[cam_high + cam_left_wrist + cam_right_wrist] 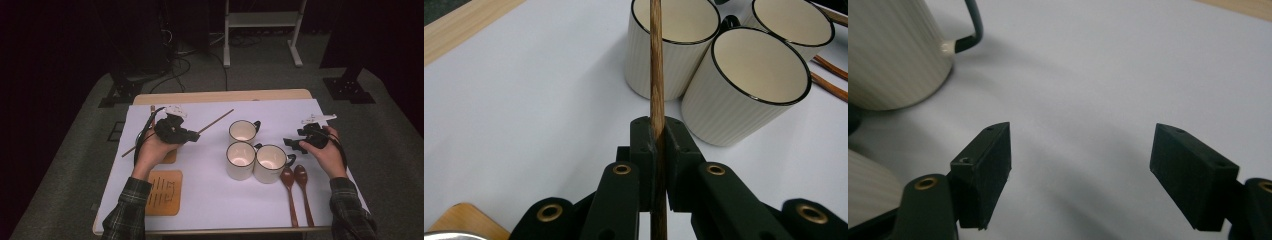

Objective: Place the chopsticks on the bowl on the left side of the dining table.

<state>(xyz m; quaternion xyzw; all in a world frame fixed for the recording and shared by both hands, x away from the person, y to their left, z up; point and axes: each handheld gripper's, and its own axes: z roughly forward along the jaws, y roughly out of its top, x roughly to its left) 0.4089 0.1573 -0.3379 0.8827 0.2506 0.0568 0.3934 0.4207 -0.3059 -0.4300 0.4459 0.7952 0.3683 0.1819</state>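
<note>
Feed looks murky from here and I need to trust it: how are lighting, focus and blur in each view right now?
High view: dim and soft, room behind nearly black, white table cover evenly lit. Left gripper view: bright and sharp on the wooden stick clamped in the left gripper and on the mugs. Right gripper view: the open right gripper reads clearly, the near mug is blurred, soft shadows lie on the cover.
</note>
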